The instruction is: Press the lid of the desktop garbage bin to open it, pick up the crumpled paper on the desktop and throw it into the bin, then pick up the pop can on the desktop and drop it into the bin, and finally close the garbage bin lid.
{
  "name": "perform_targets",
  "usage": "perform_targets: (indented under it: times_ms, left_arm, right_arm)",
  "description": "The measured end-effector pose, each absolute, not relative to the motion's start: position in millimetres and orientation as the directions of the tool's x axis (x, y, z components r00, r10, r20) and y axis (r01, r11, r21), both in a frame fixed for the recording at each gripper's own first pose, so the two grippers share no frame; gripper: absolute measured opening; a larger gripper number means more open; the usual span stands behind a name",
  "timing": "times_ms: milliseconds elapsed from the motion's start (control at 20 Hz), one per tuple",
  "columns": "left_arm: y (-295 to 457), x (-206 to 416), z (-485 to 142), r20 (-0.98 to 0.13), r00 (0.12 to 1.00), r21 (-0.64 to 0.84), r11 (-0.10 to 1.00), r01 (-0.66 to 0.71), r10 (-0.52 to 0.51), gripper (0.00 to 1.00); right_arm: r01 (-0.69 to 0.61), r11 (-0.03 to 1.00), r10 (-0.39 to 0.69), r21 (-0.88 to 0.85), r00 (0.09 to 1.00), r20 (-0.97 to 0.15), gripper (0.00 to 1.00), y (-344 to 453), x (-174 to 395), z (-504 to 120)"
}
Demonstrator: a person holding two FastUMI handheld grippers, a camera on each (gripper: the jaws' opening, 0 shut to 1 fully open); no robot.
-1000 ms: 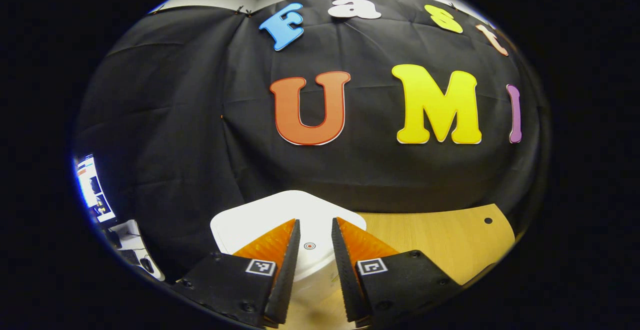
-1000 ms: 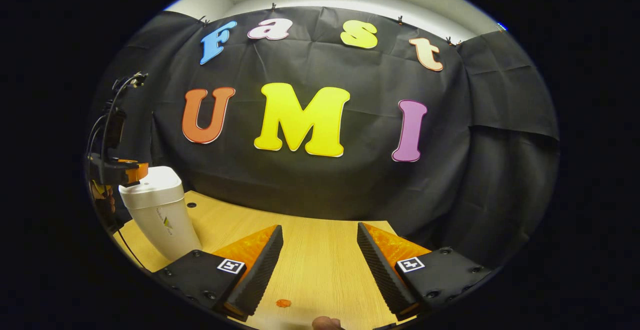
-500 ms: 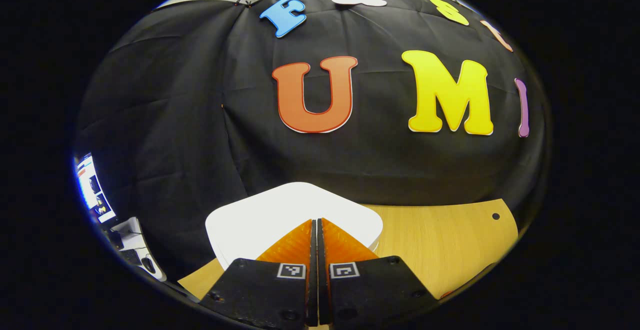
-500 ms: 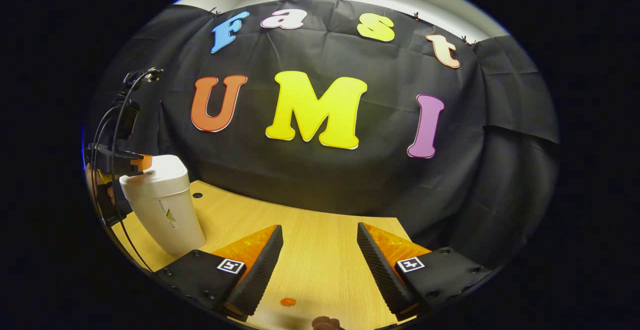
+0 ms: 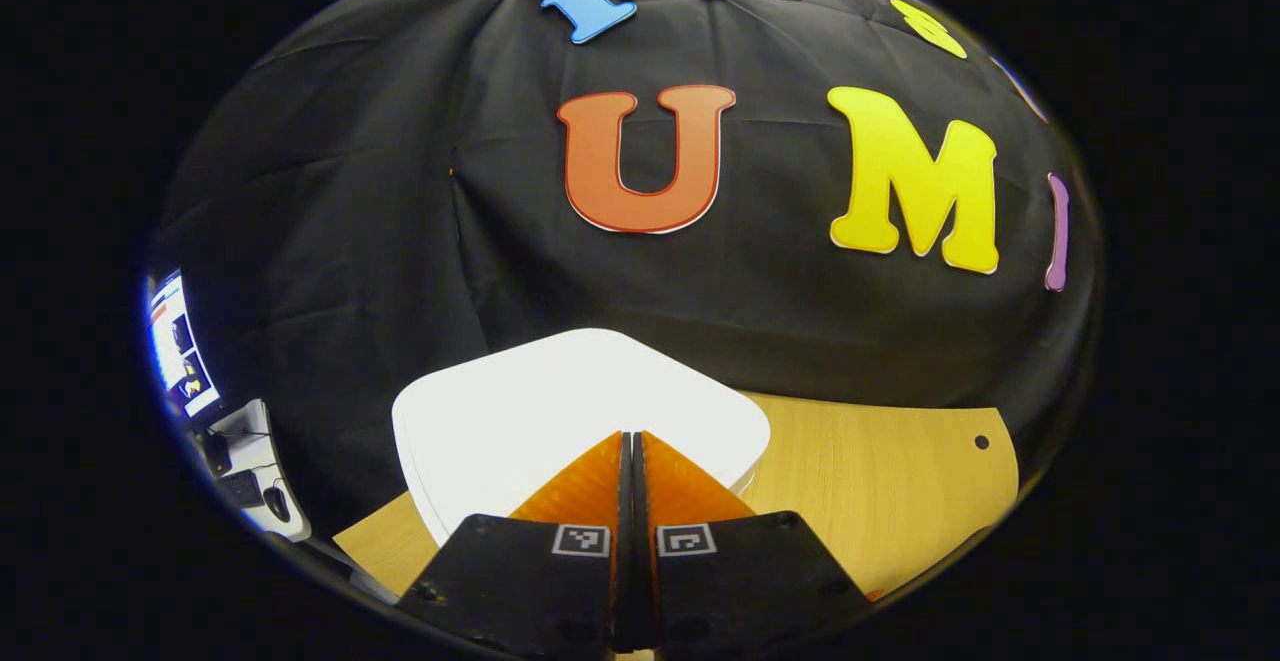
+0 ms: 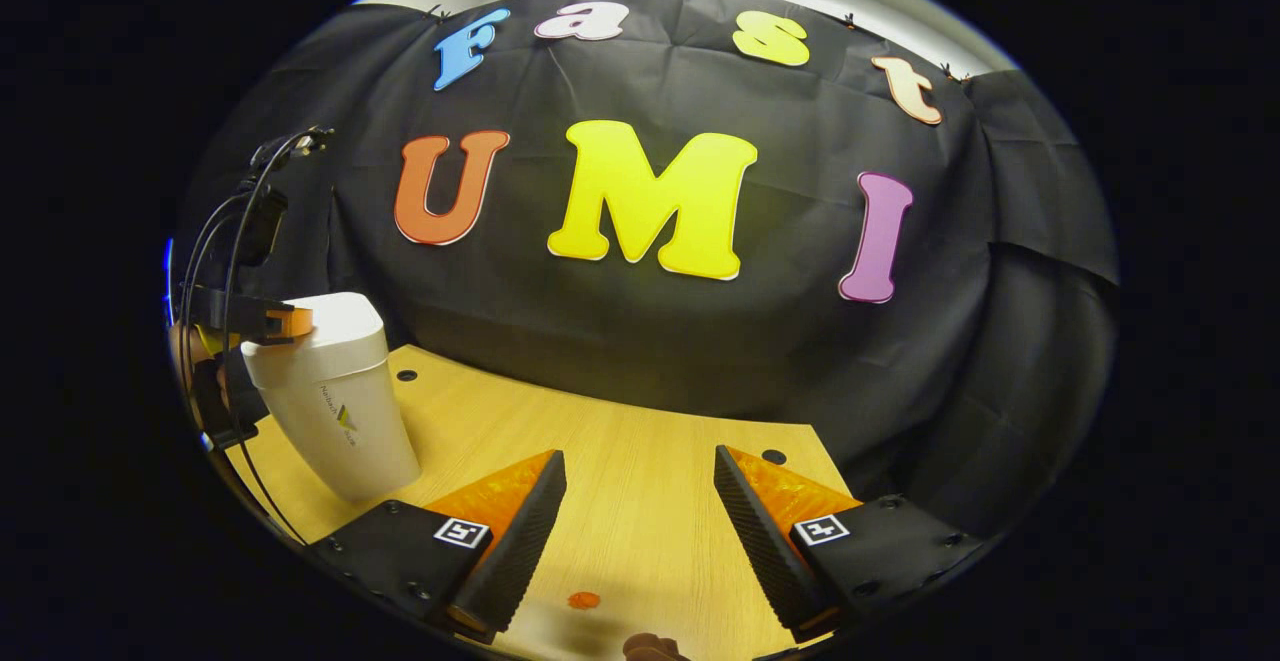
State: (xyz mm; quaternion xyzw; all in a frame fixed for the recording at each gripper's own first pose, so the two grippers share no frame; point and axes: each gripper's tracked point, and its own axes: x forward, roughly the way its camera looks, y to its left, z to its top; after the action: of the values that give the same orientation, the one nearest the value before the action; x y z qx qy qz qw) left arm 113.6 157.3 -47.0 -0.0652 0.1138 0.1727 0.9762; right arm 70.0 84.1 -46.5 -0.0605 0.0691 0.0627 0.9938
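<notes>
The left gripper has its two fingers pressed together with nothing between them, tips resting over the white lid of the garbage bin, which sits just ahead of and beneath it. In the right gripper view the bin stands upright on the wooden desktop, far off to the left. The right gripper hovers above the desktop, fingers spread wide apart and empty; a small orange speck lies between them

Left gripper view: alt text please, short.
The left gripper, shut, sits over the closed white lid of the bin. A wooden table lies to the right, with black cloth behind.
</notes>
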Motion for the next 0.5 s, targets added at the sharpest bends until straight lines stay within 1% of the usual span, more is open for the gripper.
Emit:
perform_targets:
  times_ms: [350,400,500]
  left_arm:
    - [156.5,113.4,-36.3,-0.211,0.922,-0.074,0.935,-0.348,0.326,0.03]
    - [153.2,110.3,-36.0,-0.228,0.921,-0.095,0.934,-0.344,0.316,0.03]
    - [152.1,103.2,-31.1,-0.226,0.92,-0.133,0.926,-0.354,0.319,0.04]
  right_arm:
    - [-0.151,0.986,0.136,-0.075,0.975,-0.178,0.94,77.7,67.0,-60.9]
    - [-0.153,0.985,0.137,-0.074,0.974,-0.183,0.94,75.9,65.1,-63.8]
    - [-0.168,0.983,0.153,-0.068,0.97,-0.189,0.94,75.0,59.6,-69.4]
